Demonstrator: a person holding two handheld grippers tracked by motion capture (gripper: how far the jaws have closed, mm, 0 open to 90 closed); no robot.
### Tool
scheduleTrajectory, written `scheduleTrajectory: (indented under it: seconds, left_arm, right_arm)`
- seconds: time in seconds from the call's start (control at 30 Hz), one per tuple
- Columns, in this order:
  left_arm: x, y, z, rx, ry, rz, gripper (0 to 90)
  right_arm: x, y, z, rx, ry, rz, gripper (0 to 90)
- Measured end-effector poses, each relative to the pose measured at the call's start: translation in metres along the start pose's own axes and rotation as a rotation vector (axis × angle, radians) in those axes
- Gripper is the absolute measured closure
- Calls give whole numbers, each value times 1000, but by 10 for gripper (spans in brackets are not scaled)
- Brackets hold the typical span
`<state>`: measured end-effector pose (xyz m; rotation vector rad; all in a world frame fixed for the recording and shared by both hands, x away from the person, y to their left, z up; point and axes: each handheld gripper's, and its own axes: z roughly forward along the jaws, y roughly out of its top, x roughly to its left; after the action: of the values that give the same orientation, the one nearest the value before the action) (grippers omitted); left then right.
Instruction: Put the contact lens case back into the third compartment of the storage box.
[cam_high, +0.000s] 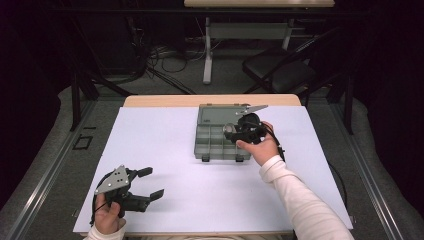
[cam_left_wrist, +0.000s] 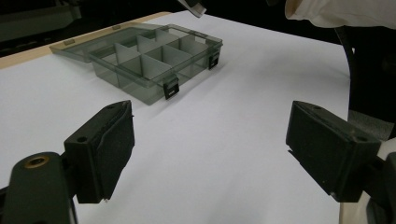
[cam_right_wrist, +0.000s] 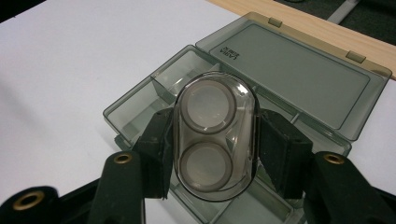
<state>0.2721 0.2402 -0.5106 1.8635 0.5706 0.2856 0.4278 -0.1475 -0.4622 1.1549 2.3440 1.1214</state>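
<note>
While the right gripper is clamping a small clear oval plastic case with two round wells between its black pads, it is hovering just above the smoky grey translucent compartment box, whose flat lid is lying open on the far side toward the wooden table edge. In the high view that right gripper is sitting over the right-hand half of the compartment box on the white table cover, with the oval case held over the compartments there. By the look of it the oval case is light, rigid and smooth, so it is likely to be slippery under the pads and could crack or pop out if squeezed hard; the present hold across its narrow waist, on the long flat sides, seems the sensible place. Small dark lettering is showing on the lid near its hinge corner, upside down in the right gripper view and too fine to read with certainty. Down at the near left corner, the left gripper is resting with its jaws standing wide and nothing between them, well apart from the box.
</note>
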Motion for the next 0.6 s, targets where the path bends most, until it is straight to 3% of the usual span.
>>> scheduleTrajectory:
  seconds: [0.6]
  left_arm:
    - [0,0,0,0,-2,1,159]
  right_arm:
    - [-12,0,25,-8,-24,31,487]
